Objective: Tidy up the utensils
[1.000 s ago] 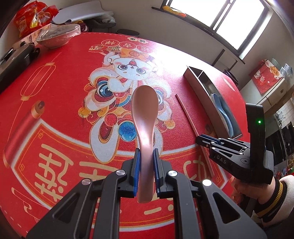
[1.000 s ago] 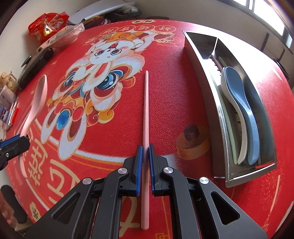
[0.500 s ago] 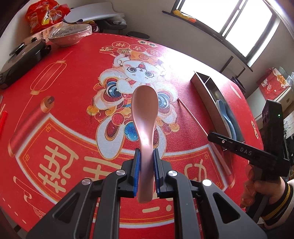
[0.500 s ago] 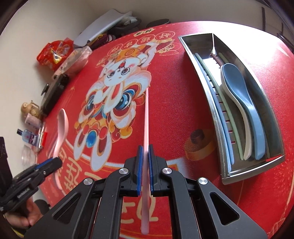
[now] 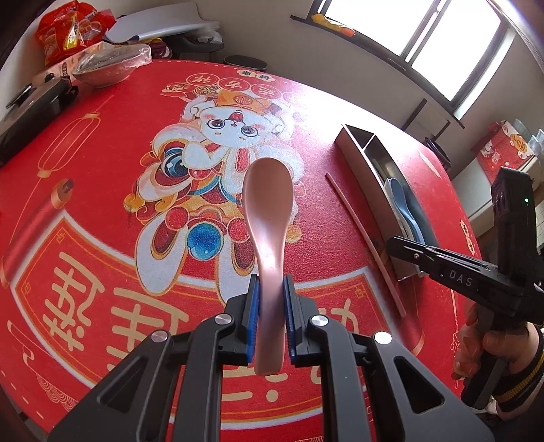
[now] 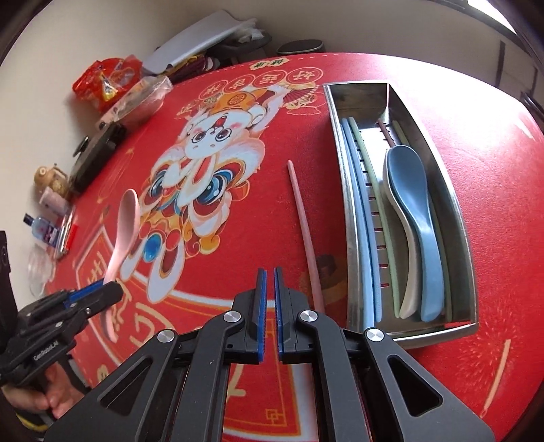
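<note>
My left gripper (image 5: 272, 279) is shut on the handle of a pink spoon (image 5: 268, 210), held above the red tablecloth with its bowl pointing away. In the right wrist view the same spoon (image 6: 127, 217) and left gripper (image 6: 102, 289) are at the left. My right gripper (image 6: 269, 272) is shut with nothing between its pads. A pink chopstick (image 6: 302, 221) lies flat on the cloth just right of its fingertips. The steel tray (image 6: 435, 331) at the right holds a blue spoon (image 6: 411, 190) over a white one, plus blue and green chopsticks (image 6: 360, 210).
Along the far left edge of the table sit a plastic-covered bowl (image 5: 112, 66), a black case (image 5: 30, 112) and a red snack bag (image 5: 68, 30). A small bottle (image 6: 42, 227) and other small items stand beyond that edge. A hand (image 5: 493, 340) grips the right tool.
The pink chopstick was between the right gripper's pads; now it lies on the cloth to their right, and that gripper has risen. The left gripper still holds the spoon and has shifted slightly.
</note>
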The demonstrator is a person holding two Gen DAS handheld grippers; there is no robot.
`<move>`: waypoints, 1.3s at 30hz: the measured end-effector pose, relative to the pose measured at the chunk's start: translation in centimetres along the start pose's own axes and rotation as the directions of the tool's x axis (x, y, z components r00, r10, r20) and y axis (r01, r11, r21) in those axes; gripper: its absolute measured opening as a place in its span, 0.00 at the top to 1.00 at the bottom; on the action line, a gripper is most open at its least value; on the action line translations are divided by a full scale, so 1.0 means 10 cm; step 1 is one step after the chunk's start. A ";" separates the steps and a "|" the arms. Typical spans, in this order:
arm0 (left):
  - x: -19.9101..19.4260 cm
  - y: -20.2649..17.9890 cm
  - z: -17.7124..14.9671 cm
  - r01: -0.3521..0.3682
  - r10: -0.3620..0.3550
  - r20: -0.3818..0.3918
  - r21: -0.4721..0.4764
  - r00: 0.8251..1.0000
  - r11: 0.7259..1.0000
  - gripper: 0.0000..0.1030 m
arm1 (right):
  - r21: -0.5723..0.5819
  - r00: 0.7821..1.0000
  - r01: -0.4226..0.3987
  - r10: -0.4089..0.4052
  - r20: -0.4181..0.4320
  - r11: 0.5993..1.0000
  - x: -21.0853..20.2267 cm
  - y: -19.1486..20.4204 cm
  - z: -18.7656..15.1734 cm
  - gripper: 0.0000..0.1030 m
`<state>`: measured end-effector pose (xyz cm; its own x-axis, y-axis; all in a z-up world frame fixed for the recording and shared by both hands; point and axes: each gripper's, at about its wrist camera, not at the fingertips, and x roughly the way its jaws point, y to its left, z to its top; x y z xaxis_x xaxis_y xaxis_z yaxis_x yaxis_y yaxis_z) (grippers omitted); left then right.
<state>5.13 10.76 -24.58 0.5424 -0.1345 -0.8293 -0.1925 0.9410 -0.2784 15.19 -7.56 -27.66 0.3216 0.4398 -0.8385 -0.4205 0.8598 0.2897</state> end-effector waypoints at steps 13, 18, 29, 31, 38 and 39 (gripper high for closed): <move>-0.02 0.27 -0.02 0.019 -0.018 0.012 -0.051 1.000 0.999 0.87 | -0.061 0.983 0.185 -0.185 -0.006 0.981 0.23 0.05 0.18 0.54; -0.03 0.37 0.00 0.035 -0.035 0.011 -0.049 0.999 0.998 0.87 | -0.094 0.972 0.232 -0.235 -0.021 0.968 0.35 0.17 0.25 0.56; -0.12 0.61 0.01 0.036 -0.036 0.016 -0.057 0.999 0.998 0.87 | 0.013 0.964 0.236 -0.233 -0.129 0.972 0.60 0.17 0.24 0.65; -0.14 0.64 0.01 0.037 -0.035 0.019 -0.059 0.999 0.998 0.87 | 0.027 0.972 0.189 -0.183 -0.147 0.982 0.60 0.22 0.19 0.70; -0.16 0.61 0.00 0.045 -0.045 0.014 -0.039 0.999 0.998 0.87 | -0.037 0.971 0.181 -0.185 -0.152 0.983 0.57 0.39 0.08 0.73; -0.16 0.61 0.00 0.046 -0.045 0.013 -0.039 0.999 0.998 0.87 | -0.058 0.968 0.191 -0.197 -0.153 0.980 0.56 0.39 0.06 0.73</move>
<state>3.08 16.68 -25.00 0.5616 -0.1729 -0.8092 -0.1994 0.9208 -0.3352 15.85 -1.54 -30.95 0.2642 0.2162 -0.9399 -0.3997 0.9115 0.0974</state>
